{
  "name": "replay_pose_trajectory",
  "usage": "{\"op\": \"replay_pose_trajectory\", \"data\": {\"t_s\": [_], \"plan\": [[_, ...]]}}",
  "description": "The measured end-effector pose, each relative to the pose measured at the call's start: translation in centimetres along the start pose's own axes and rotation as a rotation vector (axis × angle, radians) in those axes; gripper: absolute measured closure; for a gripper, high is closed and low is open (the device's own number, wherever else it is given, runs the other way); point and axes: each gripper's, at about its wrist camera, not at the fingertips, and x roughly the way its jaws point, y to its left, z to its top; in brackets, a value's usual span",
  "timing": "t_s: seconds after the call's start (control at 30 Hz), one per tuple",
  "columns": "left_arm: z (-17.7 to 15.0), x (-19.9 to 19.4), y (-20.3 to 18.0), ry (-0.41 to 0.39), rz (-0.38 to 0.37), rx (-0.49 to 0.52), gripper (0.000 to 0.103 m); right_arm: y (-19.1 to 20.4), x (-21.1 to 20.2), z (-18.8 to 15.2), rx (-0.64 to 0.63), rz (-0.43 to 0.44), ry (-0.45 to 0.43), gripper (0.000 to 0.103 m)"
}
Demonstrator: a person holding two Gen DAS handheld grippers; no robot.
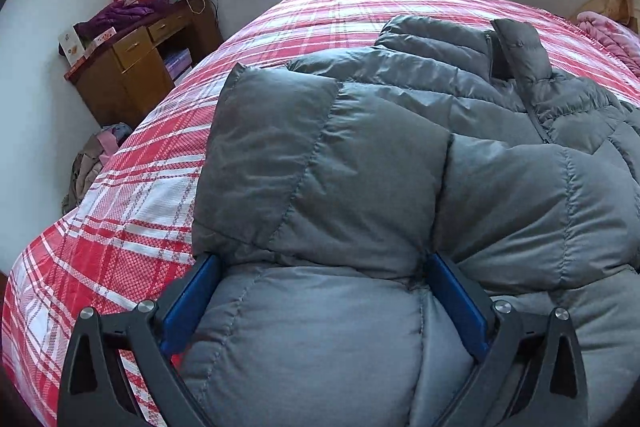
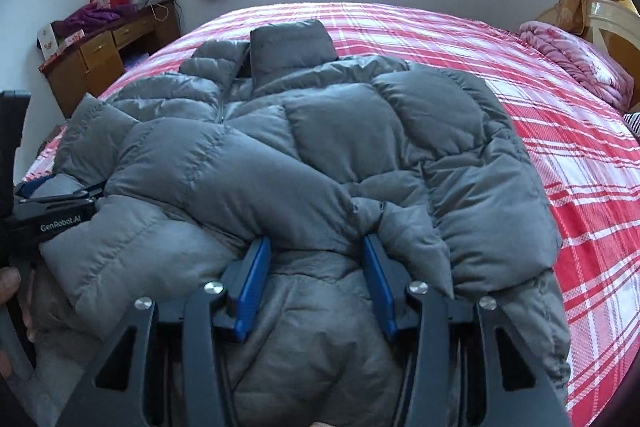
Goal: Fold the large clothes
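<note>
A grey puffy down jacket [image 2: 320, 131] lies on the red plaid bed [image 2: 560, 131], its collar [image 2: 292, 47] pointing toward the window. Both sleeves are folded across the body. My right gripper [image 2: 316, 241] is at the near hem, its blue pads pressing a bunched fold where the sleeves meet. In the left wrist view the jacket [image 1: 520, 187] fills the right half, with a sleeve end [image 1: 272, 147] laid over it. My left gripper [image 1: 320, 259] stands wide open, puffy fabric bulging between its pads. The left gripper [image 2: 60, 203] also shows at the jacket's left edge.
A wooden desk [image 1: 136, 67] piled with purple cloth and boxes stands left of the bed. Clothes lie heaped on the floor [image 1: 88, 163] beside it. A pink blanket [image 2: 580, 67] sits at the bed's right end by the headboard [image 2: 612, 23]. A person's hand [image 2: 8, 283] holds the left gripper.
</note>
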Motion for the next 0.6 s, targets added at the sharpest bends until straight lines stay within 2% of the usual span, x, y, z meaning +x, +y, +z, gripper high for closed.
{"op": "replay_pose_trajectory", "data": {"t_s": [0.5, 0.6], "plan": [[0.0, 0.0, 0.1, -0.004, 0.006, -0.002, 0.001, 0.6, 0.3, -0.3, -0.03, -0.048, 0.005, 0.052], [0.5, -2.2, 1.0, -0.004, 0.027, -0.006, 0.001, 0.6, 0.4, -0.3, -0.032, -0.047, 0.01, 0.052]]}}
